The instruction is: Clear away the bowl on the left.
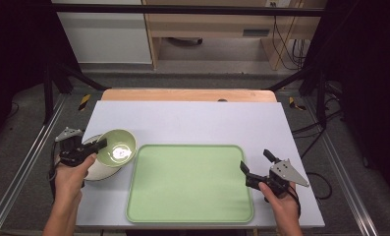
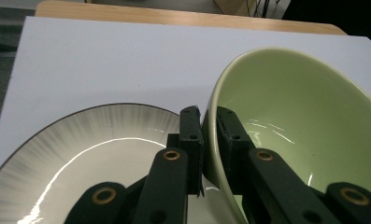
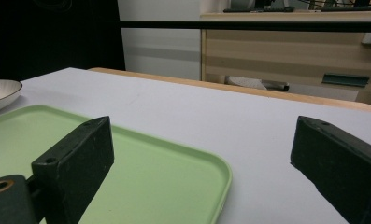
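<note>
The left gripper (image 1: 100, 144) pinches the tilted green bowl's (image 1: 118, 147) rim between its fingers above the white plate (image 2: 80, 154), while the right gripper's (image 1: 255, 164) fingers stand wide beside the green tray (image 1: 190, 183).

Black left gripper (image 1: 100, 144), brass-ringed screws; right gripper (image 1: 256, 165) apparently alike.

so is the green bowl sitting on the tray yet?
No, the green bowl is tilted over the white plate, its rim clamped by the left gripper, beside the green tray.

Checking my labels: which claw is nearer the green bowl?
Left. The left claw is clamped on the bowl rim; the right claw sits open across the tray.
</note>
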The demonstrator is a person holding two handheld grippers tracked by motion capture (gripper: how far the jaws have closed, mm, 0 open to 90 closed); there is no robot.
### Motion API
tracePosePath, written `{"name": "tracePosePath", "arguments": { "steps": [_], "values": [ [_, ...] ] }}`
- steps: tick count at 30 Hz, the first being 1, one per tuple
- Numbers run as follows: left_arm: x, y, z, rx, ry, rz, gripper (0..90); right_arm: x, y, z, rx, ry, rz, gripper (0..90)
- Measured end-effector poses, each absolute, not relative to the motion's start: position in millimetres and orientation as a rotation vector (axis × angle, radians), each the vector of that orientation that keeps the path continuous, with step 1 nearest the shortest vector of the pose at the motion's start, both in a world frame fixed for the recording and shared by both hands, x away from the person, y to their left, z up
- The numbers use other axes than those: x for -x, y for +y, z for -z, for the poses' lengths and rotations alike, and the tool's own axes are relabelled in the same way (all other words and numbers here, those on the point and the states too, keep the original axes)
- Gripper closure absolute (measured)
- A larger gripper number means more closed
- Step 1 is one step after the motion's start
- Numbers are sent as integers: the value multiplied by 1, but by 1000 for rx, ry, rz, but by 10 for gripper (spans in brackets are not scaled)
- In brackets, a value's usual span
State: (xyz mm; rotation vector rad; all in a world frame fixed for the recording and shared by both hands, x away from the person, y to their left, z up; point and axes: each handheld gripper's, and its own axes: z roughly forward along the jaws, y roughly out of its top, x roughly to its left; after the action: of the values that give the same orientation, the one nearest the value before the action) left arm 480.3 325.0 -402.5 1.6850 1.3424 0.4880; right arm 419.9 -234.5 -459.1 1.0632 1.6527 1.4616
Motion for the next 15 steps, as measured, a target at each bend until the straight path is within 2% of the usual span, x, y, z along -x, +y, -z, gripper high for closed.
{"name": "tracePosePath", "arguments": {
  "steps": [15],
  "values": [
    [-480, 308, 402, -1728, 1298, -468, 822, -420, -234, 460, -1061, 1658, -1464, 63]
  ]
}}
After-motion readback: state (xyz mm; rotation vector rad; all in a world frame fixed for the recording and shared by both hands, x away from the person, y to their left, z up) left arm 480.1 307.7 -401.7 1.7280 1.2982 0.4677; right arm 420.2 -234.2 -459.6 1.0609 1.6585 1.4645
